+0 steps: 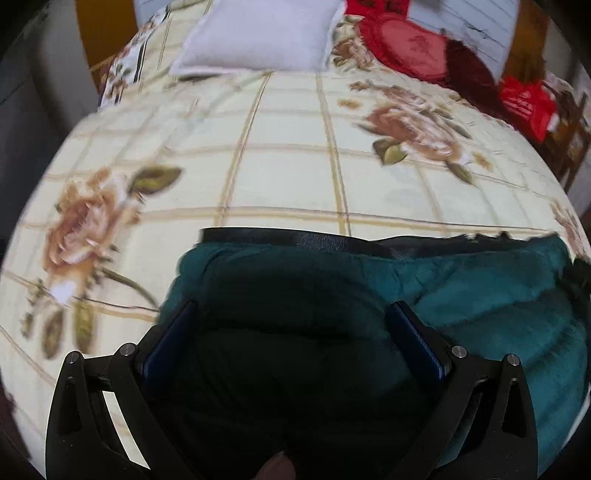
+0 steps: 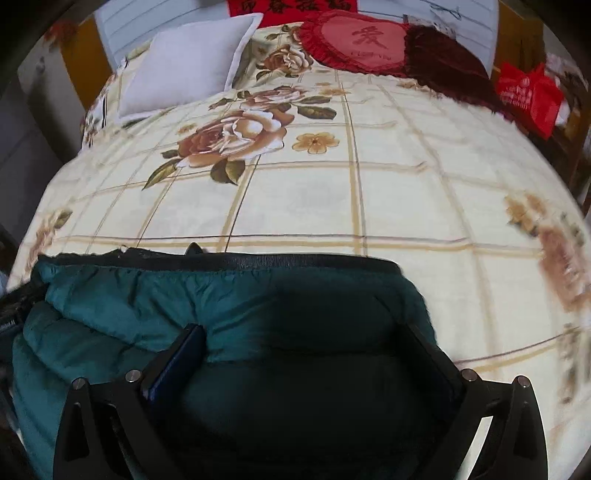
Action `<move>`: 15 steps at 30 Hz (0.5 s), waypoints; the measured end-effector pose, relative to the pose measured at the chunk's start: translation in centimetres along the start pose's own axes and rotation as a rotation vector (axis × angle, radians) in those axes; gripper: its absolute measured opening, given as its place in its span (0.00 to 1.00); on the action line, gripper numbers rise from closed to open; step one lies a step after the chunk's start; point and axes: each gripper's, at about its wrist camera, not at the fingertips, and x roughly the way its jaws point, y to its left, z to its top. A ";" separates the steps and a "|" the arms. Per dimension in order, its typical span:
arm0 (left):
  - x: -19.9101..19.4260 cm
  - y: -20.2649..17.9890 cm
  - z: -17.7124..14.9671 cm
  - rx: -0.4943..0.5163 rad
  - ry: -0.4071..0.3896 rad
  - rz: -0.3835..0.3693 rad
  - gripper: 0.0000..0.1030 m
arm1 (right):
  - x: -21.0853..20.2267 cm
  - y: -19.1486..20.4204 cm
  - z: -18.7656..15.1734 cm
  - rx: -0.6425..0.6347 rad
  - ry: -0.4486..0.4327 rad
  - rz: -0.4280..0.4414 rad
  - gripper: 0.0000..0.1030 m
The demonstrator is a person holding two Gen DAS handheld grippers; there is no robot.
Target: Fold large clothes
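Spread across the whole bed is a cream bedspread (image 2: 388, 192) with a tan grid and big brown roses, and we take it as our landmark for everything else. At its far end a white pillow (image 2: 184, 70) lies toward the left, with a red heart-shaped cushion (image 2: 354, 44) beside it to the right and a dark maroon fuzzy cushion (image 2: 447, 62) touching that one. Off the bedspread's far right corner sits a red bag (image 2: 528, 96) with white print; above the far end a red banner (image 2: 291, 5) hangs on the wall.

On the near edge of the bedspread lies the teal padded jacket (image 2: 147, 302) — puffy, quilted, with a black ribbed hem (image 2: 295, 262) running along its far side, straight across the grid lines. In the left wrist view the same jacket (image 1: 480, 295) fills the lower half, its black band (image 1: 295, 238) again on the side facing the pillow (image 1: 258, 33).

We hold our left gripper (image 1: 291, 314) over the jacket's left part, its blue-padded fingers (image 1: 417, 336) spread wide with only shadowed fabric between them, nothing pinched. Our right gripper (image 2: 306, 339) hangs over the jacket's right part near its corner, jaws likewise wide apart — the left pad (image 2: 177, 365) rests against the teal cloth, but the fabric is not clamped
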 end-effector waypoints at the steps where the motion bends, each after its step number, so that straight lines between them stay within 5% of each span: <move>1: -2.0 0.7 0.0 -0.006 -0.043 -0.025 1.00 | -2.0 -0.3 0.2 -0.001 -0.045 0.013 0.96; 4: -7.1 3.6 -0.6 -0.049 -0.133 -0.097 1.00 | -8.9 -2.9 0.2 0.032 -0.189 0.065 0.97; 7: -9.2 7.2 -2.5 -0.098 -0.139 -0.145 1.00 | -11.8 -6.2 -1.6 0.081 -0.176 0.122 0.98; 15: -10.2 11.2 -9.3 -0.083 -0.165 -0.091 1.00 | -8.0 -10.2 -8.8 0.249 -0.081 0.253 0.98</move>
